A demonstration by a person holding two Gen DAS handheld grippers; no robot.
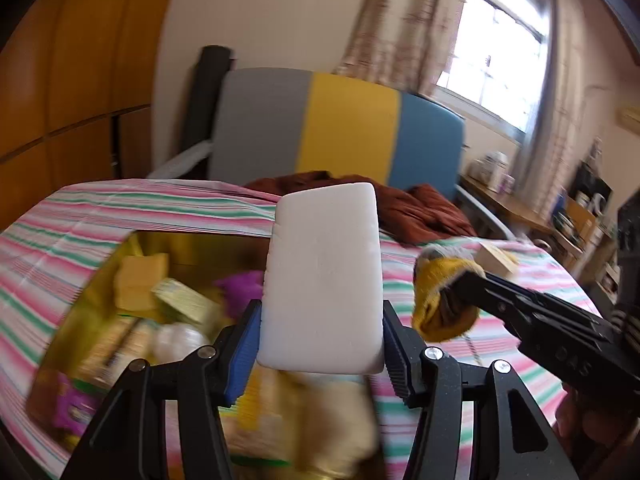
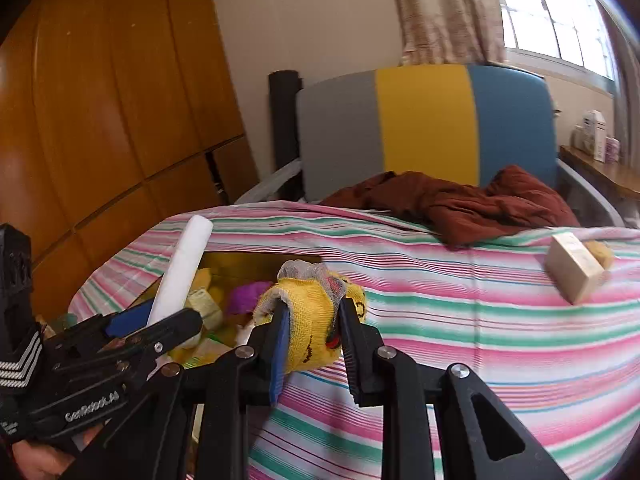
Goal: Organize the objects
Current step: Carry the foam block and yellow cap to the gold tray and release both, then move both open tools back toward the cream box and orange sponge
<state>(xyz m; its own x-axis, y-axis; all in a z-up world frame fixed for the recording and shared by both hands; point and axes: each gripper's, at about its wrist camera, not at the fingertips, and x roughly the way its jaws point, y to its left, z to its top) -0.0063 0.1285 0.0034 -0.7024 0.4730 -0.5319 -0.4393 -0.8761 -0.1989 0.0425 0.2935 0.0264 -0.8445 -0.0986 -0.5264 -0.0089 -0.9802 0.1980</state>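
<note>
My left gripper point(image 1: 320, 344) is shut on a white rectangular sponge block point(image 1: 324, 276), held upright above a yellow box point(image 1: 80, 304) full of small items. In the right wrist view the same block point(image 2: 180, 272) shows edge-on over the box point(image 2: 248, 260), with the left gripper point(image 2: 160, 320) clamped on it. My right gripper point(image 2: 314, 332) is shut on a bunched yellow sock point(image 2: 308, 304) with a face print, just right of the box. From the left wrist view the sock point(image 1: 440, 296) hangs at the right gripper point(image 1: 460, 292) tip.
A striped pink-green cloth point(image 2: 480, 320) covers the surface. A pale wooden block point(image 2: 576, 268) lies at its right, next to a small yellow piece point(image 2: 600, 252). A rust-brown garment point(image 2: 460, 204) lies at the back before a grey-yellow-blue headboard point(image 2: 424, 128). A wooden wardrobe point(image 2: 100, 120) stands left.
</note>
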